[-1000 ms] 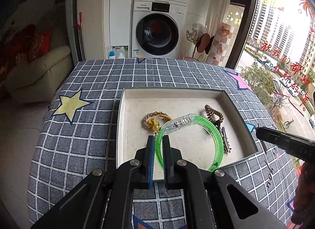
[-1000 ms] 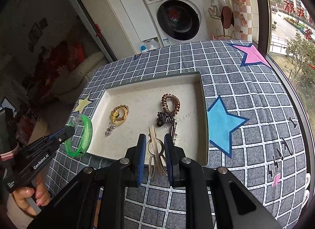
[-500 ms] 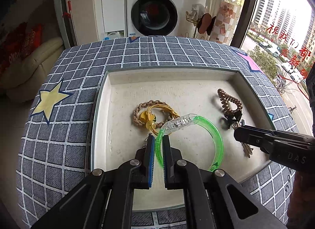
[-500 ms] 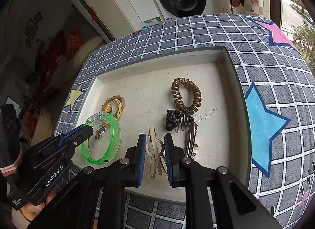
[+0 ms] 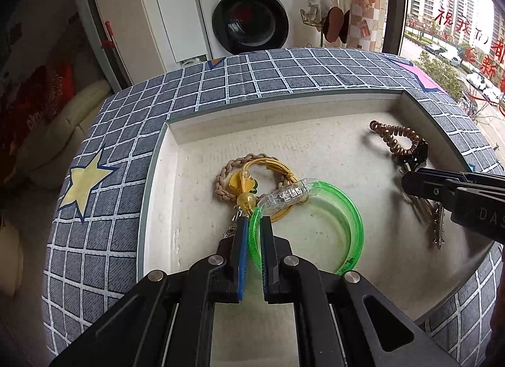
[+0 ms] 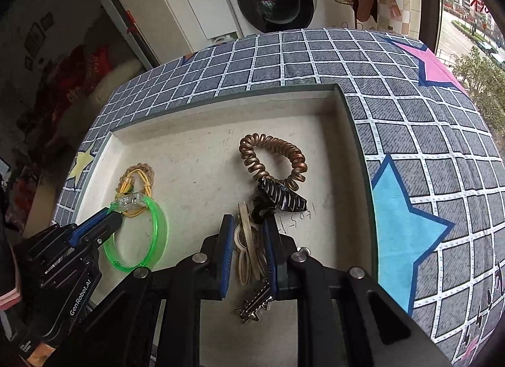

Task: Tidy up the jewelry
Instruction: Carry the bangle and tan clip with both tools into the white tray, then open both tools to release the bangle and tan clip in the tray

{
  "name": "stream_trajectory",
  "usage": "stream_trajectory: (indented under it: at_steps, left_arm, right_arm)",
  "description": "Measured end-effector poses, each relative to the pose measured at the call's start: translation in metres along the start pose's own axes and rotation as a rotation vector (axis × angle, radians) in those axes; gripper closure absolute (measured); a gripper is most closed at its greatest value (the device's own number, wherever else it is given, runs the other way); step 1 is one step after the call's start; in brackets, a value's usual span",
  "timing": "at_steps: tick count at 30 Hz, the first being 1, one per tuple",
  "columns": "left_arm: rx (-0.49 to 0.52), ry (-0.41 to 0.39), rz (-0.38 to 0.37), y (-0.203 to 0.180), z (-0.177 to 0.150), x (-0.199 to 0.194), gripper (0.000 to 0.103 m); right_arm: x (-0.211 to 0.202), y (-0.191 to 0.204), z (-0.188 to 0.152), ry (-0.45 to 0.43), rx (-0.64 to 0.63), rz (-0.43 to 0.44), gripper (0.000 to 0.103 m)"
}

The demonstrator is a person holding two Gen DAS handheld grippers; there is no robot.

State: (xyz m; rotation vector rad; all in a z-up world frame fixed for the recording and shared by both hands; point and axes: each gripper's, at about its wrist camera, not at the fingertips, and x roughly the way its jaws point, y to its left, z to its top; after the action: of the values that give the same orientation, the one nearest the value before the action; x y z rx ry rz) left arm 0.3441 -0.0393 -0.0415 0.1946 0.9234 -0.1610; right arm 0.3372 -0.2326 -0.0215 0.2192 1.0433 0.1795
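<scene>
Left gripper: the fingers are pinching the rim of the green bangle, gap no wider than the band itself. Over the last second the bangle is coming in from outside the near-left rim and going down into the tray. It now appears to be resting on, or hanging just above, the tray floor; contact is not clear from either view. Its clear clasp end is overlapping the braided yellow bracelet, which is lying just beyond the fingertips.

Reading: the bangle is as good as delivered, so a release looks like the next step for this hand.

Right gripper: the fingers are standing a little apart, straddling the cream hair clip, which is lying between them. Whether the pads are pressing on the clip cannot be told; a sliver of gap seems to show on each side. Compared with a second ago this gripper is sitting lower and further into the tray, over the clip pile.

Moving outward from the right fingers: a dark claw clip is lying just beyond the tips and touching the bronze coil hair tie. A metal star-tipped clip is lying under the near end of the right finger. All pieces are now inside the tray, which is sitting on the checked cloth.
</scene>
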Motion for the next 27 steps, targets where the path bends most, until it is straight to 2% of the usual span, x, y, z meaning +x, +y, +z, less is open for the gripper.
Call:
stream_trajectory:
  at_steps: [5,15,19,27]
  left_arm:
    - [0.006,-0.010,0.014,-0.003,-0.002,0.000,0.083]
    - [-0.018,-0.029,0.003,-0.001,-0.002,-0.012,0.083]
    - [-0.035,-0.047,-0.010,0.000,-0.002,-0.019,0.083]
    - [-0.068,-0.095,-0.025,0.006,-0.003,-0.041,0.083]
  right_arm:
    - [0.001,0.006,-0.001,-0.005,-0.023,-0.016,0.082]
    - [0.000,-0.003,-0.002,0.013,0.060,0.074,0.081]
    - [-0.005,-0.006,-0.004,0.008,0.101,0.133,0.060]
    - [-0.034,-0.001,-0.007,-0.061,0.099,0.188,0.051]
